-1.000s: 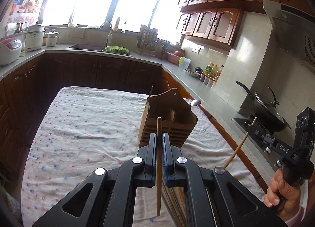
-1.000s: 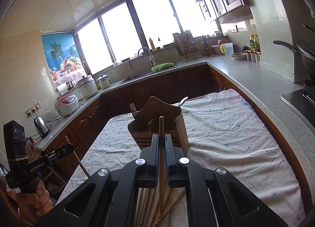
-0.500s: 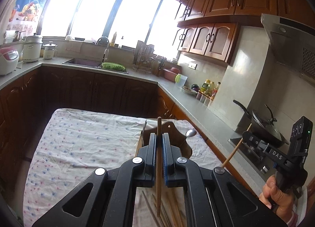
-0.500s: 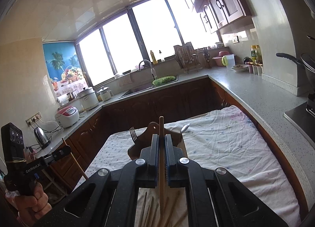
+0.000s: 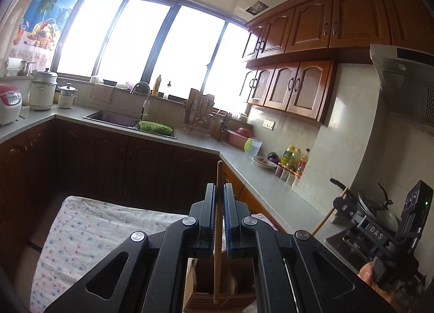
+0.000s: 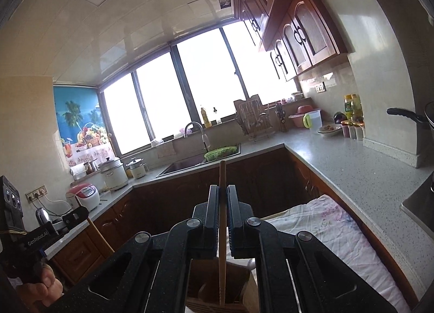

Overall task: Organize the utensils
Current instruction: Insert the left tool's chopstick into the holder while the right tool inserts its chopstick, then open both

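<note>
Left gripper [image 5: 219,196] clamped on a wooden chopstick [image 5: 217,231], long axis vertical, lower tip down over the wooden utensil holder [image 5: 230,296]. Right gripper [image 6: 222,199] likewise pinches its own chopstick [image 6: 222,231], upright, tip above that holder [image 6: 238,280].

We see daylight pouring through the kitchen windows [image 5: 152,50], blown out to pure white in both wrist views. Against that backlight the lower cabinets [image 5: 114,166] sink into deep shadow with little detail. The ceiling tiles [image 6: 114,28] carry a soft sheen. Fisheye distortion bends the upper cabinets [image 6: 303,36] and counter edges, and dark vignetting fills the corners. The focus looks fairly sharp, without motion blur.
</note>
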A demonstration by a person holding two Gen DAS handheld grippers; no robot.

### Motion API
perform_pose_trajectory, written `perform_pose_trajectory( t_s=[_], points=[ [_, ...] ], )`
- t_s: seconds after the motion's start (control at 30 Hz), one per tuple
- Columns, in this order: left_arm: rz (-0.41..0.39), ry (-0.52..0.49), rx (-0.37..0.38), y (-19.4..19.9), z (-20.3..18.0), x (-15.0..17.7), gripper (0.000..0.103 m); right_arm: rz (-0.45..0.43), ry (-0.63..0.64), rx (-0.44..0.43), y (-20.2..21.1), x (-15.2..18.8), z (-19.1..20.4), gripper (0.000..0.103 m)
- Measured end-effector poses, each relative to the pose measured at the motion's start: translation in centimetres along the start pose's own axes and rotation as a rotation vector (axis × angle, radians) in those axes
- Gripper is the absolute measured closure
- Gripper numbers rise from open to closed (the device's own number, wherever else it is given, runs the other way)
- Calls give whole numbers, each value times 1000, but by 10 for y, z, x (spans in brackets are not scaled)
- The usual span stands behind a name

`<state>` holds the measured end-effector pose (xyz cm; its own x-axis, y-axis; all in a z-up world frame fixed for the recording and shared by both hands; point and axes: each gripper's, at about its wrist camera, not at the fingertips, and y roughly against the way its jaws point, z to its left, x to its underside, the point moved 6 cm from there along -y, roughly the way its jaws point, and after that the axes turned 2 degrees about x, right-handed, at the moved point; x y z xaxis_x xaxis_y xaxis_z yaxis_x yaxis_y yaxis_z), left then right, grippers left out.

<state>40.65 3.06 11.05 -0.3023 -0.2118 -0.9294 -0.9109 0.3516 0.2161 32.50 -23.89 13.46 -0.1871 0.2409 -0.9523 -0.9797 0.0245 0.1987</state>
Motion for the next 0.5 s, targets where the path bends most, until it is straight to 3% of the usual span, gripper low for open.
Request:
perform_pose_trajectory(
  t_s=[0.33,0.5],
  points=[
    [0,-3,-51,-80,18,52,99,-10,42,35,-48,32,-3,98],
    [64,-2,-53,-107,23,84,99,32,63,33,-60,61,-7,98]
  ],
)
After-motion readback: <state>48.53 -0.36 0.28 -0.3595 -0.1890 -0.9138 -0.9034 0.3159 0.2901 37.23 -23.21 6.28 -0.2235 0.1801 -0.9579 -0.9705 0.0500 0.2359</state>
